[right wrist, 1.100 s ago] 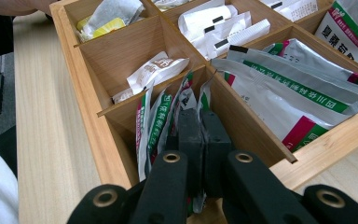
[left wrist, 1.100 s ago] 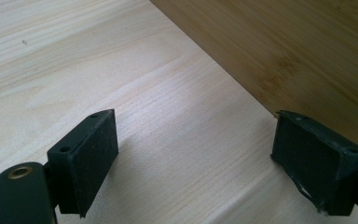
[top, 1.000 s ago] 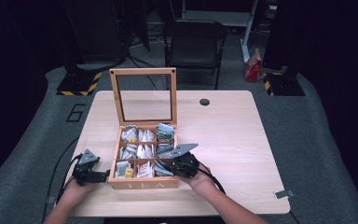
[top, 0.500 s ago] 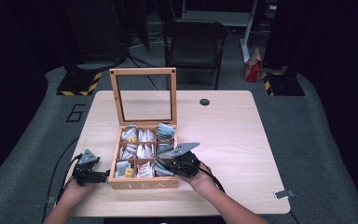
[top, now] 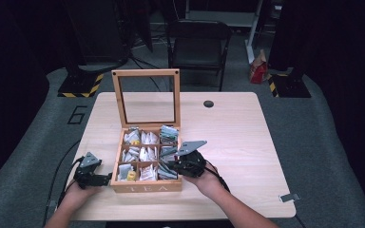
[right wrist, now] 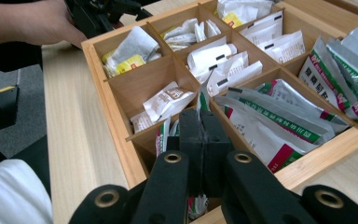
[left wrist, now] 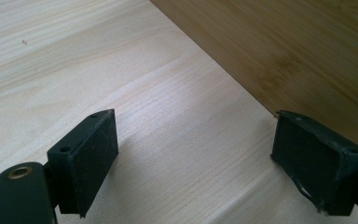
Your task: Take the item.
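A wooden tea box point(top: 145, 187) marked TEA stands near the table's front edge, its glass-paned lid point(top: 146, 73) upright. Its compartments hold several tea sachets. My right gripper point(top: 172, 164) hangs over the box's front right compartments. In the right gripper view its jaws point(right wrist: 203, 119) are shut on the edge of a thin sachet point(right wrist: 203, 95) that sticks up from a front compartment of the box point(right wrist: 107, 102). My left gripper point(top: 105, 179) rests on the table against the box's left side. It stands open point(left wrist: 196, 158) with bare tabletop between the pads, beside the box wall point(left wrist: 284, 46).
A black chair point(top: 197, 42) stands behind the table. A round black grommet point(top: 208, 103) sits in the tabletop at the back. A small metal clip point(top: 287, 197) lies near the table's front right corner. A person's hand point(right wrist: 42, 21) holds the left gripper point(right wrist: 98, 14).
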`<move>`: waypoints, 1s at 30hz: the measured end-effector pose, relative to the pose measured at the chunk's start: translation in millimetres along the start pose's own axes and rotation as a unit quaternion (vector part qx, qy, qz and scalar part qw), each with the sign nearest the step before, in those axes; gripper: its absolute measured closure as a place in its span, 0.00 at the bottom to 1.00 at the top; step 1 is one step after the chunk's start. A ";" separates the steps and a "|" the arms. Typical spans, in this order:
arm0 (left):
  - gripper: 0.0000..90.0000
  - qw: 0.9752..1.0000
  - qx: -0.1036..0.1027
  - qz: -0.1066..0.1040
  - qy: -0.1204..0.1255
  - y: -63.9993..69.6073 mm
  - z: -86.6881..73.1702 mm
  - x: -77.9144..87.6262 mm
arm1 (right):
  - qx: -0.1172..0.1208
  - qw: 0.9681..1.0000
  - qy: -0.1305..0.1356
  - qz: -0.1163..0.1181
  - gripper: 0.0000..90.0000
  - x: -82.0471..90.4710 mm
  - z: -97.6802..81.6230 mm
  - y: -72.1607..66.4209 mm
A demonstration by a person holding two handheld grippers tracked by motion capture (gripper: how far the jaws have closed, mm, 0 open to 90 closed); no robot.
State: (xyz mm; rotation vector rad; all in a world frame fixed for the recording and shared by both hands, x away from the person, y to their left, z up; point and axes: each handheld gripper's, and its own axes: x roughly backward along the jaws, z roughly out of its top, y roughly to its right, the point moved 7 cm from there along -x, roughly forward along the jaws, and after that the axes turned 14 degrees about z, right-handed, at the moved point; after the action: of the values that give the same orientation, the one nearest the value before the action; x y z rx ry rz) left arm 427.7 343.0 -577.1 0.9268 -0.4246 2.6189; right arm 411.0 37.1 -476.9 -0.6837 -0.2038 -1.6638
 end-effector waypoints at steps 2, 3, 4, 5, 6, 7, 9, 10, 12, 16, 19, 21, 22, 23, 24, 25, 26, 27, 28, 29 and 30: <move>0.15 1.000 0.000 0.000 0.000 0.1 0.0 0.0 | 0.000 1.000 -0.001 0.002 1.00 3.1 2.1 -1.3; 0.15 1.000 0.000 0.000 0.000 0.1 0.0 0.0 | 0.002 1.000 0.002 0.004 1.00 3.5 3.4 -1.1; 0.15 1.000 0.001 -0.001 0.000 0.2 0.0 0.0 | -0.003 1.000 0.003 0.006 1.00 4.5 4.4 -2.4; 0.15 1.000 0.000 0.000 0.000 0.0 0.0 0.0 | -0.001 1.000 0.003 0.006 1.00 5.9 5.8 -2.8; 0.15 1.000 0.000 0.000 0.000 0.0 0.0 0.0 | 0.005 1.000 0.001 0.005 1.00 7.2 7.1 -2.6; 0.15 1.000 0.000 0.000 0.000 0.1 0.0 0.0 | 0.003 1.000 0.003 0.007 1.00 7.8 8.0 -3.5; 0.15 1.000 0.000 0.000 0.000 0.0 0.0 0.0 | 0.007 1.000 0.006 0.006 1.00 10.2 11.4 -4.1; 0.15 1.000 0.000 0.000 0.000 0.0 0.0 0.0 | 0.006 1.000 0.006 0.006 1.00 11.4 12.1 -4.6; 0.15 1.000 0.000 0.000 0.000 0.1 0.0 0.0 | 0.008 1.000 0.010 0.008 1.00 13.7 15.1 -5.4; 0.15 1.000 0.000 0.000 0.000 0.1 -0.1 0.0 | 0.011 1.000 0.015 0.009 1.00 16.7 19.4 -7.2; 0.15 1.000 0.000 0.000 0.000 -0.1 0.0 0.0 | 0.010 1.000 0.014 0.009 1.00 18.3 21.0 -8.3; 0.15 1.000 0.000 0.000 0.000 -0.1 0.0 0.0 | 0.014 1.000 0.014 0.008 1.00 19.6 22.5 -7.7; 0.15 1.000 0.000 0.000 0.000 -0.1 0.0 0.0 | 0.010 1.000 0.017 0.009 1.00 20.1 23.0 -8.1; 0.15 1.000 0.000 -0.001 0.000 0.1 0.0 0.0 | 0.010 1.000 0.018 0.010 1.00 20.7 23.8 -7.9; 0.15 1.000 0.000 0.000 0.000 0.0 -0.1 0.0 | 0.010 1.000 0.019 0.010 1.00 21.5 24.4 -7.8; 0.15 1.000 0.000 0.000 0.000 0.0 0.0 0.0 | 0.007 1.000 0.021 0.011 1.00 22.1 25.1 -8.3; 0.15 1.000 0.000 0.000 0.000 -0.1 -0.1 0.0 | 0.012 1.000 0.019 0.009 1.00 22.9 25.6 -7.6; 0.15 1.000 0.000 0.000 0.000 0.0 0.0 0.0 | 0.014 1.000 0.020 0.009 1.00 23.7 26.6 -7.8; 0.15 1.000 0.000 0.000 0.000 0.0 0.0 0.0 | 0.013 1.000 0.020 0.008 1.00 24.6 27.2 -8.3; 0.15 1.000 0.000 -0.001 0.000 0.1 0.0 0.0 | 0.013 1.000 0.022 0.008 1.00 25.3 28.0 -8.7; 0.15 1.000 0.001 -0.001 0.000 0.3 -0.1 0.0 | 0.013 1.000 0.022 0.008 1.00 26.2 28.7 -9.1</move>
State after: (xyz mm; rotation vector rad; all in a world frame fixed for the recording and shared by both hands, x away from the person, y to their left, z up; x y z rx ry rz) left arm 427.5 342.8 -577.2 0.9281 -0.4207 2.6173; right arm 410.0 31.3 -437.5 -0.6267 -0.1889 -1.6565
